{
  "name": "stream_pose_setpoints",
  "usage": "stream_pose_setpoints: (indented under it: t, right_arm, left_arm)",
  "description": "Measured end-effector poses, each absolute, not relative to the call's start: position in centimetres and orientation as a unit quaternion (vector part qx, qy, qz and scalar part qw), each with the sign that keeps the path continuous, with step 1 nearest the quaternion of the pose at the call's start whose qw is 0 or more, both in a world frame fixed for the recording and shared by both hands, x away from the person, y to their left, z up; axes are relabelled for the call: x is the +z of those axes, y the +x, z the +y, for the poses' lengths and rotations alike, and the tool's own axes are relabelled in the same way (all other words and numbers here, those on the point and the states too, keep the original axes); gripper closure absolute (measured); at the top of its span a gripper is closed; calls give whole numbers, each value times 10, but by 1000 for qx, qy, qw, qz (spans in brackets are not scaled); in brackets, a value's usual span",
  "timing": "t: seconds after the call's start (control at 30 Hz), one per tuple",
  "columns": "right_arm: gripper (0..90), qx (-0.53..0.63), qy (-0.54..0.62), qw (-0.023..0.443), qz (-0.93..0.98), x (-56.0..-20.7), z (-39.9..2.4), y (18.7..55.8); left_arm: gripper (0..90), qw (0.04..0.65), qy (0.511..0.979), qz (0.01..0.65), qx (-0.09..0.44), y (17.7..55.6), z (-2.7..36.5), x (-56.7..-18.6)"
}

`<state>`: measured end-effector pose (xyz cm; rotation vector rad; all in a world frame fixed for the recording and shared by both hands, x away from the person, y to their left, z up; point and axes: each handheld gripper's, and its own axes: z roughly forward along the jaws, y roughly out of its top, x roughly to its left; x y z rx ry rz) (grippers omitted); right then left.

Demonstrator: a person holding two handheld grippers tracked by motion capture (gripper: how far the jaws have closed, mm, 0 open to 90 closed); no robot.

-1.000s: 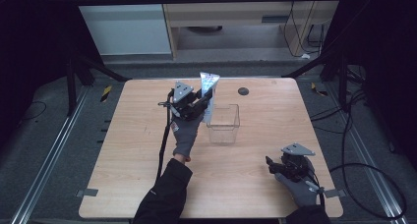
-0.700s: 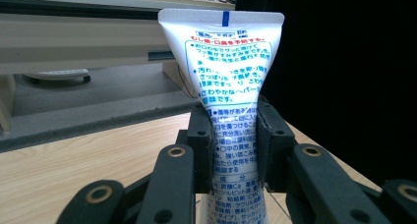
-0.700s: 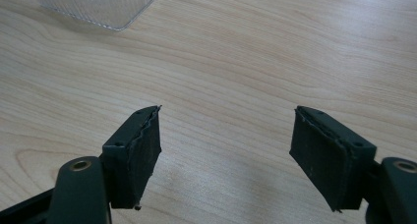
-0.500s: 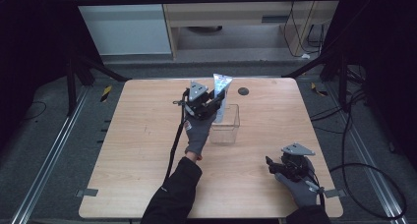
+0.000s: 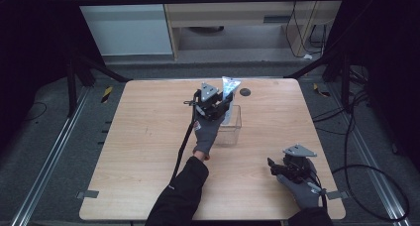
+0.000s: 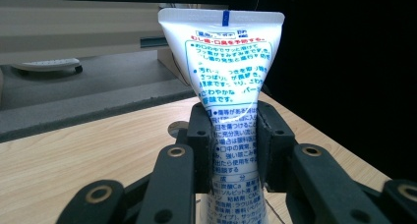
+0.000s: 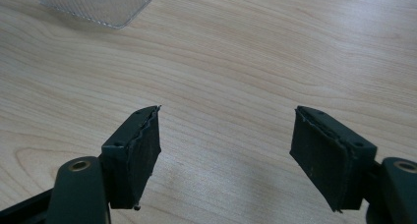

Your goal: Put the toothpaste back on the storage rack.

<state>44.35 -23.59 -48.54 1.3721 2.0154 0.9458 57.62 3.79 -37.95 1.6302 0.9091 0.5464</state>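
My left gripper [image 5: 221, 106] is shut on a white toothpaste tube [image 5: 230, 87] with blue and red print. The tube stands upright, flat crimped end up, over the left part of a clear plastic box [image 5: 233, 129] at the table's middle. In the left gripper view the tube [image 6: 231, 91] rises between the two black pads [image 6: 200, 135], which press its lower body. My right gripper [image 5: 275, 168] rests low near the table's front right corner. In the right gripper view its jaws [image 7: 226, 150] stand wide open over bare wood, nothing between them.
A small dark round hole [image 5: 244, 92] sits in the wooden table [image 5: 143, 137] behind the box. A corner of the clear box [image 7: 98, 5] shows at the top left of the right gripper view. Black frame legs and cables surround the table.
My left gripper has carried the tube to the right and a little lower, from left of the box to over it. The right gripper has stayed in place.
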Motion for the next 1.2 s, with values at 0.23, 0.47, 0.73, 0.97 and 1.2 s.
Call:
stream_pose_setpoints:
  t: [0.23,0.47,0.73,0.97,1.2]
  right_arm:
    - [266,349,506,261,744,-486,-236,443]
    - [265,351,503,264,744,-485,-236,443]
    - [264,351,503,261,745,-486,-236,443]
    - [262,350,501,262,747,-486,-235,443]
    - [260,350,502,260,747,-486,-235,443]
  left_arm:
    - [708,559,695,386,235,578,31,-389]
    - [708,552,703,381,234,580,26,-397]
    - [707,548,708,382,230,581,24,-407]
    - [706,546,709,384,226,580,23,-417]
    - [703,539,716,383,223,580,23,-425]
